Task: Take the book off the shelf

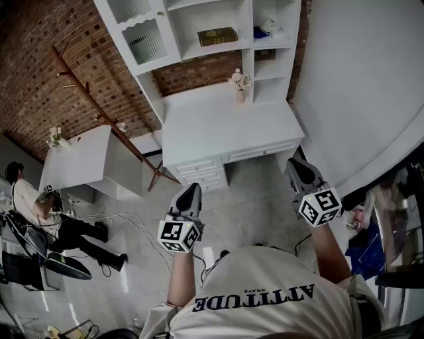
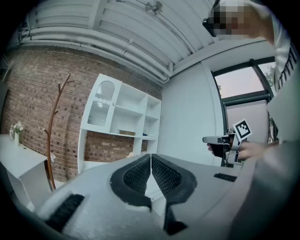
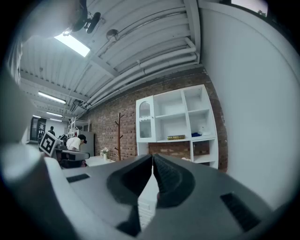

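Red-brick back wall (image 1: pixel 40 73). White desk (image 1: pixel 205 132) set against it, white shelf unit (image 1: pixel 205 13) standing on top. Bare wooden coat stand (image 1: pixel 101 111) to the left, then a low white table (image 1: pixel 79 159). Plain white wall (image 1: pixel 364 86) on the right. Floor (image 1: pixel 258 205) grey and glossy, cables (image 1: pixel 142 228) trailing. Ceiling (image 3: pixel 140 56) white, pipes exposed; strip light (image 3: pixel 72 44) lit. Dark-framed window (image 2: pixel 239 84), pinkish outside.

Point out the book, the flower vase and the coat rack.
book (image 1: pixel 217 36): head view, its spine.
flower vase (image 1: pixel 240 95): head view, the vase body.
coat rack (image 1: pixel 93 96): head view, its main pole.
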The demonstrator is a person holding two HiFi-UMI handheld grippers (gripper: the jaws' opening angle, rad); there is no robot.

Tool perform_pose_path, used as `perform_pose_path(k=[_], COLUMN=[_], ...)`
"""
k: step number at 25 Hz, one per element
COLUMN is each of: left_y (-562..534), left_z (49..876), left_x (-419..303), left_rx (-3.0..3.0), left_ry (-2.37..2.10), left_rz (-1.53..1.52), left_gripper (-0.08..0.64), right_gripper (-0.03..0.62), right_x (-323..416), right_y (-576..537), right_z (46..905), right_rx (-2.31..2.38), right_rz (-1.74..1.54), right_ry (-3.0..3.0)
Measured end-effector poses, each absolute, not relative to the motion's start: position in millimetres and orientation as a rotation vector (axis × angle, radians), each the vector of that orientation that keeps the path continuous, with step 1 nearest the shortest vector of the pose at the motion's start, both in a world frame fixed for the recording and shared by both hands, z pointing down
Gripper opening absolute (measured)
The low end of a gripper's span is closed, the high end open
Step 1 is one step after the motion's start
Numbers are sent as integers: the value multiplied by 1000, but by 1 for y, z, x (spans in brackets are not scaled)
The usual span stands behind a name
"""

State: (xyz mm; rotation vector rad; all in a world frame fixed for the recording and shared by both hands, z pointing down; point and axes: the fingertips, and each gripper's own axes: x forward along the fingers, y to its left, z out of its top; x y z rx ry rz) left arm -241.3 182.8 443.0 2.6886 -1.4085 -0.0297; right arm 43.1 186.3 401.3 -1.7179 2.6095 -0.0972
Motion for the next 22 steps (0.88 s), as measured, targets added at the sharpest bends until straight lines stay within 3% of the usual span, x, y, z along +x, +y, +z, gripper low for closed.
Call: perform_pose_path(k=[22], left_y=[184], left_z=[443], left_x=[-238], left_rx=[2690], left_ry=[-1404], left_rz=[-12], left_gripper=[26], right_gripper=[32], right_x=[45], right_y=[183], right_z=[391], right_rx=[-1708], right_rz=[-76], right_ry=[2603])
